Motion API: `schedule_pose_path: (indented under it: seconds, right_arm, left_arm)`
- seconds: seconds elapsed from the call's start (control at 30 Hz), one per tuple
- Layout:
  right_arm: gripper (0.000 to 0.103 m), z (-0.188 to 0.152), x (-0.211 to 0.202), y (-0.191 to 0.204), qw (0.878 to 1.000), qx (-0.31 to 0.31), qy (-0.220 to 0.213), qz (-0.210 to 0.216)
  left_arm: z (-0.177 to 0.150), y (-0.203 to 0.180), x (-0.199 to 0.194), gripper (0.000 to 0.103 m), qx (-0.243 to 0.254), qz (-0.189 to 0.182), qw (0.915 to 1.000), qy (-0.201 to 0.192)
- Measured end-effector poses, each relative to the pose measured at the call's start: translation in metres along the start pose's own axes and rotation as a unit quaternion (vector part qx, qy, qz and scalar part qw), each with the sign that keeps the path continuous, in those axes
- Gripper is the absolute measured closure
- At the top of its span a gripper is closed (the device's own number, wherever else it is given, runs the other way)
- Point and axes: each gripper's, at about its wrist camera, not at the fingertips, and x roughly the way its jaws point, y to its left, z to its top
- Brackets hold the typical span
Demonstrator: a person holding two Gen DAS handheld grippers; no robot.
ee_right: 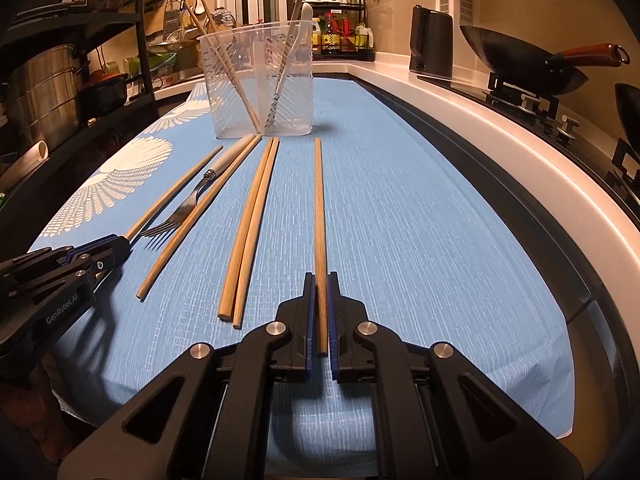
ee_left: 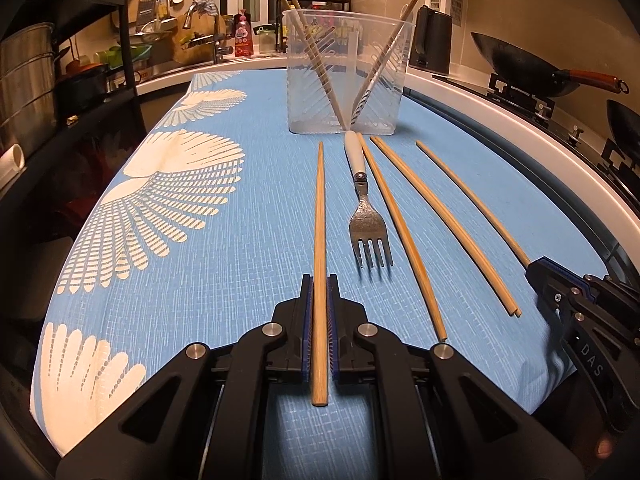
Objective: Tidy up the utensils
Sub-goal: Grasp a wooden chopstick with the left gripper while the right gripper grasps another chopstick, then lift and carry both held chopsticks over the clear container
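Note:
Both grippers are closed on wooden chopsticks lying on the blue tablecloth. My left gripper (ee_left: 319,284) is shut on the leftmost chopstick (ee_left: 319,216), which points at the clear plastic holder (ee_left: 348,76). My right gripper (ee_right: 321,280) is shut on the rightmost chopstick (ee_right: 319,200); it also shows at the right in the left wrist view (ee_left: 556,280). Between them lie a fork (ee_left: 366,220) with a white handle, a single chopstick (ee_left: 400,236) and a pair of chopsticks (ee_left: 444,224). The holder (ee_right: 260,84) contains several utensils standing upright.
The blue cloth with white fan prints (ee_left: 180,208) covers the table. A white counter edge (ee_right: 520,168) curves along the right, with a wok (ee_right: 520,64) on a stove and a black kettle (ee_right: 431,44). Black shelves with pots (ee_right: 48,92) stand left.

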Motion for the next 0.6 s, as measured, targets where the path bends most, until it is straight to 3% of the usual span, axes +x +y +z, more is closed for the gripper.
schedule_pose_path:
  seconds: [0.6]
  right_arm:
    - [0.097,-0.0022,-0.0012,0.0012,1.0,-0.006,-0.005,0.001]
  left_arm:
    - [0.0004,-0.0013,-0.0002,0.096,0.004,0.004,1.0,-0.003]
